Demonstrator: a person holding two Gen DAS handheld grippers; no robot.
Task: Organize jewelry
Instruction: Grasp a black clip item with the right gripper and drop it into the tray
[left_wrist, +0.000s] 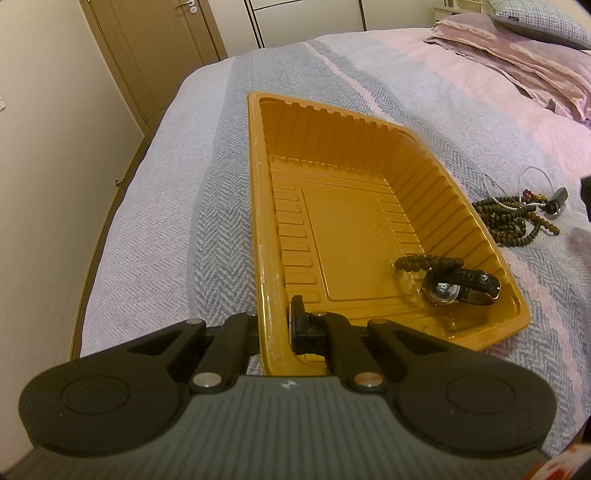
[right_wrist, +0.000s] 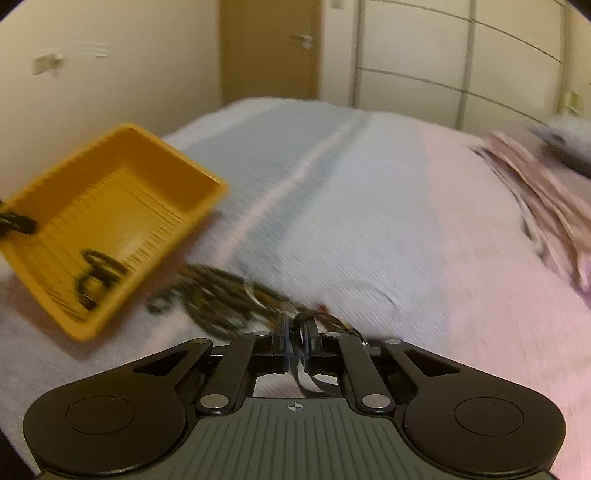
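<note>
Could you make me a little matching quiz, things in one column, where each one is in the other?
Things:
1. wristwatch
2. pile of dark beads
3. left gripper
4. pink pillow

Places:
A. clamped on the rim of the yellow tray
B. at the head of the bed
C. inside the tray, near corner
D. on the blanket, outside the tray

Pairs: 1-C, 2-D, 3-A, 4-B

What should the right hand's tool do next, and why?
Probably carry its catch over to the yellow tray. The right gripper is shut on a dark strap, the left gripper is clamped on the tray's rim, and a watch already lies inside.
</note>
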